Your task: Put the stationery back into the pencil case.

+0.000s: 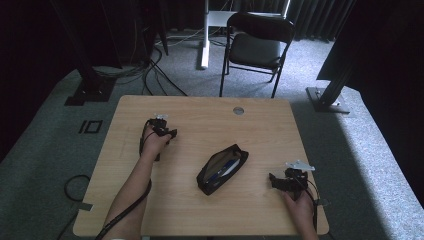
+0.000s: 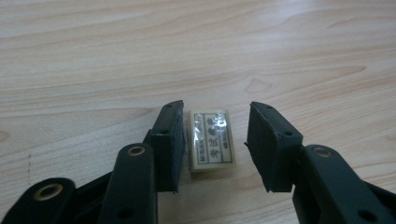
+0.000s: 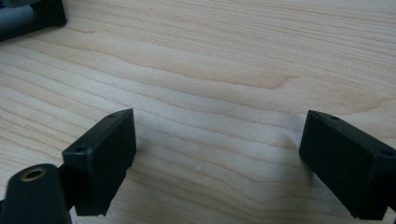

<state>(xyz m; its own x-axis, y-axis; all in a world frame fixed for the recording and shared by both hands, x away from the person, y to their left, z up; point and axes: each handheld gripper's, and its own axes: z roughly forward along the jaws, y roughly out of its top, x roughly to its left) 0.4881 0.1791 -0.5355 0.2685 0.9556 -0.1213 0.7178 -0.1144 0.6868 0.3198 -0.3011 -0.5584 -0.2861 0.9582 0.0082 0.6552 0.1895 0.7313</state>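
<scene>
your left gripper point(image 2: 214, 140) sits low over the pale wood-grain table point(image 1: 210, 112) with the small white rectangular eraser in its printed paper sleeve point(image 2: 211, 140) lying flat between its jaws; the jaws stand apart, one pad touching or nearly touching one long side, the other with a clear gap to the far side, so nothing is pinched yet; centre the eraser between the pads before you close, i judge, or the nearer pad will shove it sideways across the wood; keep the jaws level with the table and low enough to catch the eraser's sides rather than its top edge, then squeeze gently, since it looks light and smooth enough to pop out; your right gripper point(image 1: 281, 181) rests near the table's right edge with its jaws spread wide over bare wood, holding nothing; between your two hands lies the black soft fabric zip pencil case point(image 1: 222, 169), unzipped, its mouth gaping upward; inside you can make out something bluish and pale, too small to name; that open mouth looks the likely place for the eraser, well apart from it now.
</scene>
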